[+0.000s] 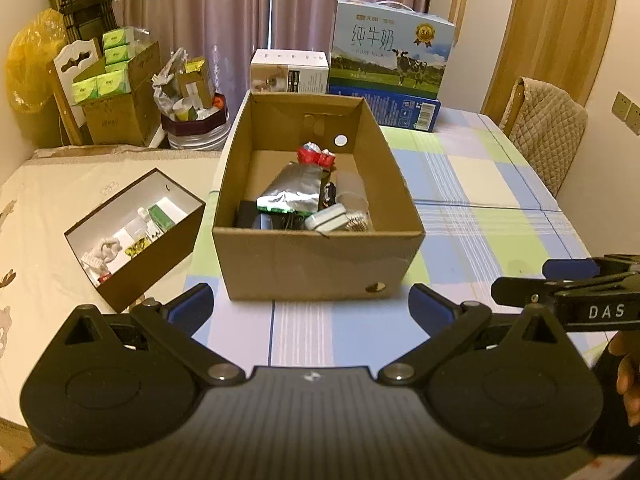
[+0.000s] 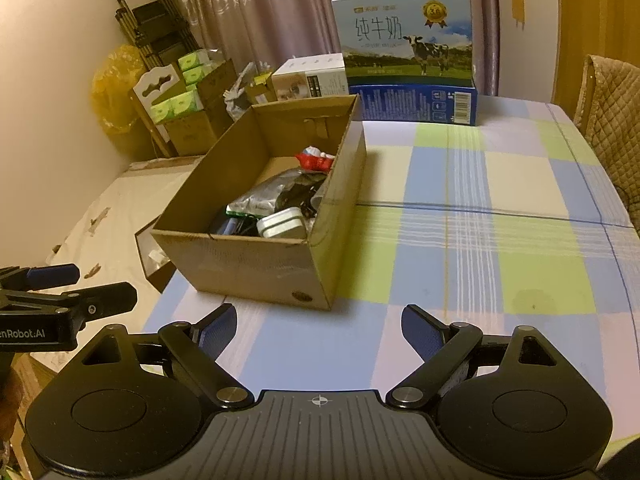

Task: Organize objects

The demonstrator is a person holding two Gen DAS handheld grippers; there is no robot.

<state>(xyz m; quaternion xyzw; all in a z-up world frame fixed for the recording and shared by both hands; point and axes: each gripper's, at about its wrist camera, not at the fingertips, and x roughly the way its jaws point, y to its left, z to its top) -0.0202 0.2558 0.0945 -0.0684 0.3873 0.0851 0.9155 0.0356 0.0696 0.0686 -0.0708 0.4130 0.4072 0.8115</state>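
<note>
An open cardboard box (image 1: 320, 258) stands on the checked tablecloth (image 1: 480, 184); it also shows in the right wrist view (image 2: 248, 268). Inside lie a silver foil pouch (image 1: 292, 192), a red wrapped item (image 1: 314, 156), a white-green case (image 1: 326, 218) and dark items. My left gripper (image 1: 312, 304) is open and empty, just short of the box's near wall. My right gripper (image 2: 318, 330) is open and empty, over the cloth right of the box's near corner. Each gripper shows at the edge of the other's view.
A dark box with a white inside (image 1: 132, 232) holds small items on the lower cream surface left of the table. A milk carton case (image 1: 390, 52) and a white box (image 1: 288, 72) stand behind. A padded chair (image 1: 548, 128) is at the right.
</note>
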